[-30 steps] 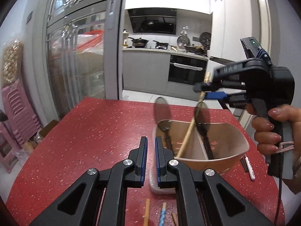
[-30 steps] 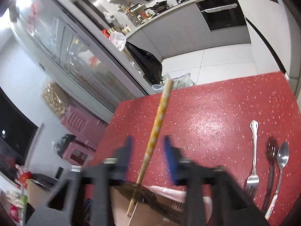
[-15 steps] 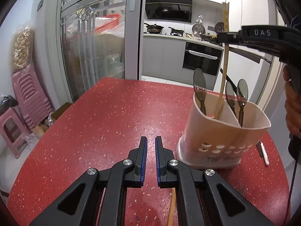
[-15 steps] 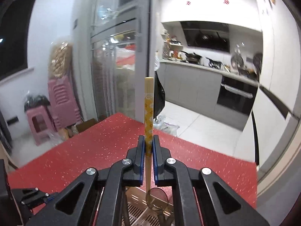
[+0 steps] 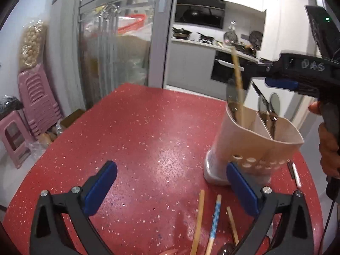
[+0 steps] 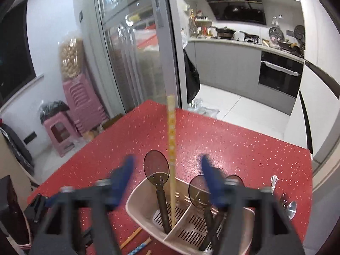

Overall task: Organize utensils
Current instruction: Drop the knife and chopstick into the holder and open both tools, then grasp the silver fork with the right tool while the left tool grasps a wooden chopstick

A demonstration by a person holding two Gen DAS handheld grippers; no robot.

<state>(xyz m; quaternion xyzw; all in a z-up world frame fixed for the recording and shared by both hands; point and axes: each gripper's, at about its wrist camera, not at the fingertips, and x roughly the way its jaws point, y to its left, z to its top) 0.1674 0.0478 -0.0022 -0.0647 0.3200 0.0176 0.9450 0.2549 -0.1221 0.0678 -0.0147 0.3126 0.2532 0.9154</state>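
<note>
A beige utensil holder [image 5: 250, 148] stands on the red table [image 5: 138, 138]; it also shows in the right wrist view [image 6: 148, 208]. A yellow-patterned chopstick [image 6: 171, 144] stands loose in its left compartment beside a dark spoon [image 6: 157, 170]; the chopstick is blurred in the left wrist view [image 5: 237, 74]. Two more dark spoons [image 6: 199, 189] stand in the other compartment. My right gripper [image 6: 166, 170] is open above the holder, jaws wide on either side of the chopstick. My left gripper [image 5: 170, 182] is open and empty, low over the table just left of the holder. Loose chopsticks [image 5: 214, 218] lie before it.
A fork and spoons [image 6: 286, 201] lie on the table to the right of the holder. A white-handled utensil [image 5: 296, 174] lies behind the holder. Pink stools [image 5: 23, 114] and a glass door [image 5: 119, 48] stand beyond the table's left edge.
My right gripper has opened and let go of the yellow chopstick, which now stands in the holder. My left gripper has opened wide.
</note>
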